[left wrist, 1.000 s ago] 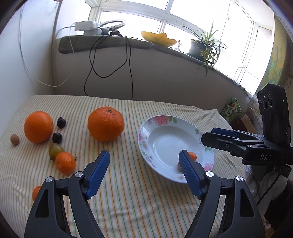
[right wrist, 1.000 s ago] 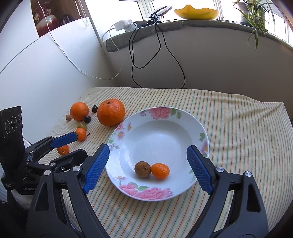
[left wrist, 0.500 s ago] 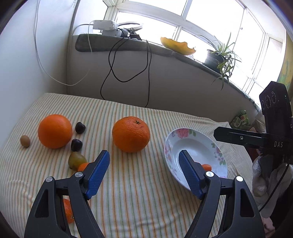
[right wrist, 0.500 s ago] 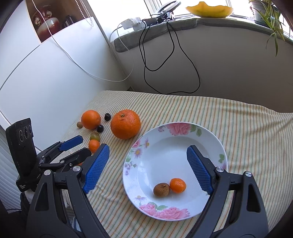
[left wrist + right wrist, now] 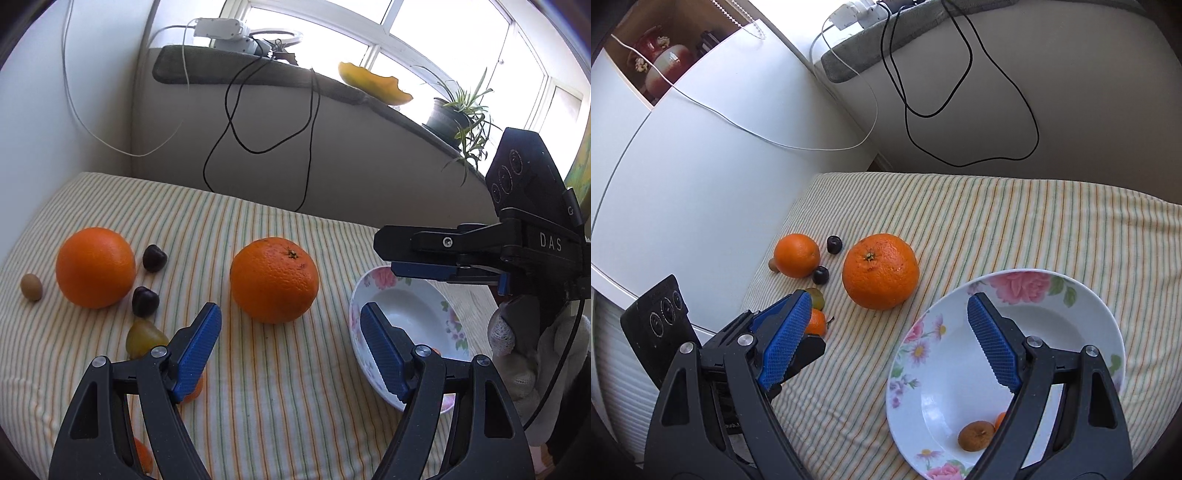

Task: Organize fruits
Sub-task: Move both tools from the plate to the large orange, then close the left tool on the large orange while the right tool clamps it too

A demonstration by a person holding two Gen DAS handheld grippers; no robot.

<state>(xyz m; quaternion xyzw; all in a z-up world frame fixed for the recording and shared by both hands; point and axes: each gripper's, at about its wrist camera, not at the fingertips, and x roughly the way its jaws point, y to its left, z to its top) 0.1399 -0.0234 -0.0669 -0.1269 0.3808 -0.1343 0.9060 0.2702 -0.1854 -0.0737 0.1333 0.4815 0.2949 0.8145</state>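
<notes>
Both grippers empty, fingers apart: left gripper (image 5: 290, 347), right gripper (image 5: 888, 332). Big orange (image 5: 881, 271) on striped cloth beside floral plate (image 5: 1108, 332). Risk: round orange rolls off soft cloth if nudged; grippers crowd, may collide.

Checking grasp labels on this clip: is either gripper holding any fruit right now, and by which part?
Nothing is held. The left gripper and right gripper are both open and empty.
</notes>
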